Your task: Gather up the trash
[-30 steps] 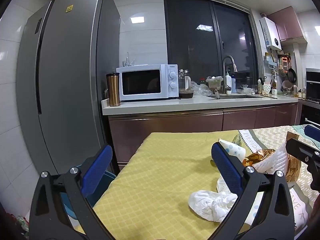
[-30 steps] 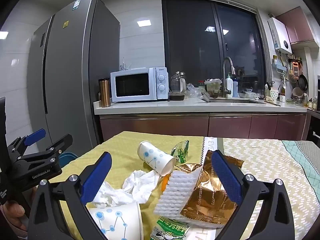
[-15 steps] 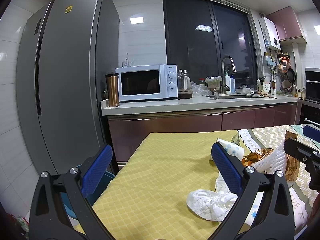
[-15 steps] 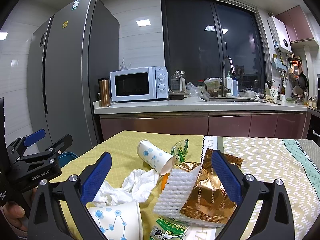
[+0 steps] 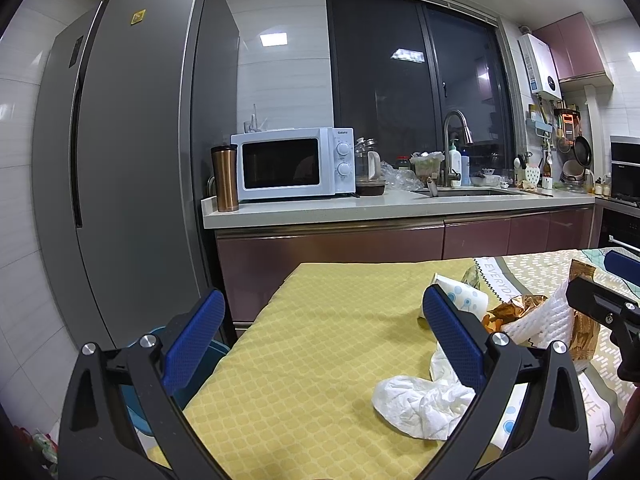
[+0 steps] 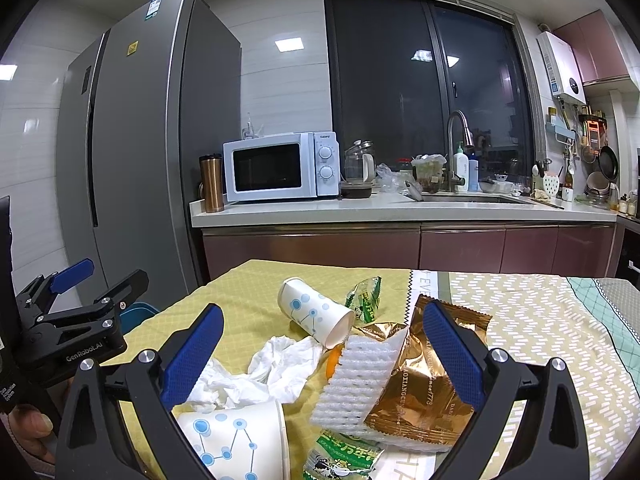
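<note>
Nothing moved — foam sheet (image 6: pixel 356 384) between right gripper (image 6: pixel 320 356) fingers (untouched)

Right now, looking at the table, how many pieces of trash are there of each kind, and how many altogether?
Paper cups: 2, one lying on its side, one nearest the camera
Crumpled tissues: 1 pile
White foam sheets: 1
Gold wrappers: 1
Green wrappers: 2, one behind the far cup, one at the front edge
Orange scraps: 1
Total: 8
</note>
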Demonstrator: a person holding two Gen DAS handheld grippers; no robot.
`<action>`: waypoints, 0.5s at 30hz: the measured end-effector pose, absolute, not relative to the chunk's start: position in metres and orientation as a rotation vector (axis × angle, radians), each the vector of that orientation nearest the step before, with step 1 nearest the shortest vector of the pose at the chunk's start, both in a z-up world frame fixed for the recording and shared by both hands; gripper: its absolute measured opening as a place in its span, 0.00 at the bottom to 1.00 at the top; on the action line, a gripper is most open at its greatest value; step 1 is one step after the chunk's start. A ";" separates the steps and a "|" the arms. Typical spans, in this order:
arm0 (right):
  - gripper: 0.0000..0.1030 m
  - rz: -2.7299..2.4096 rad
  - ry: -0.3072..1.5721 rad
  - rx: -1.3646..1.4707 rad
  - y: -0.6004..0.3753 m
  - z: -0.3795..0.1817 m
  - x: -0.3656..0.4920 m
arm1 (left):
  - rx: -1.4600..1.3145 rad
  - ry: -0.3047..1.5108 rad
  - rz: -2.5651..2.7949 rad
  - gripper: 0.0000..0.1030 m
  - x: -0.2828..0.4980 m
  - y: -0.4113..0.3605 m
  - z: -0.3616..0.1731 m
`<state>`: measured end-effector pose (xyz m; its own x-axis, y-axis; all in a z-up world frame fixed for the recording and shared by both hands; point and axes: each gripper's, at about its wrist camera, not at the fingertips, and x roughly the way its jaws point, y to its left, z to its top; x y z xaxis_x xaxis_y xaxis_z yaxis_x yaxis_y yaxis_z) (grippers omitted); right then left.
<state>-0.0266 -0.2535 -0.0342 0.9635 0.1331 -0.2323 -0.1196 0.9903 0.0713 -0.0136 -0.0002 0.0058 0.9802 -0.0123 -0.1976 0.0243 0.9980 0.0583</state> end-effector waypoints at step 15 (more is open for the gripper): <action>0.94 0.137 0.242 0.059 -0.252 -0.036 -0.026 | 0.060 0.199 -0.017 0.95 -0.015 0.000 0.006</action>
<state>-0.0259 -0.2518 -0.0356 0.9616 0.1423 -0.2346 -0.1280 0.9889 0.0751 -0.0154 0.0001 0.0057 0.9801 -0.0106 -0.1982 0.0225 0.9981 0.0578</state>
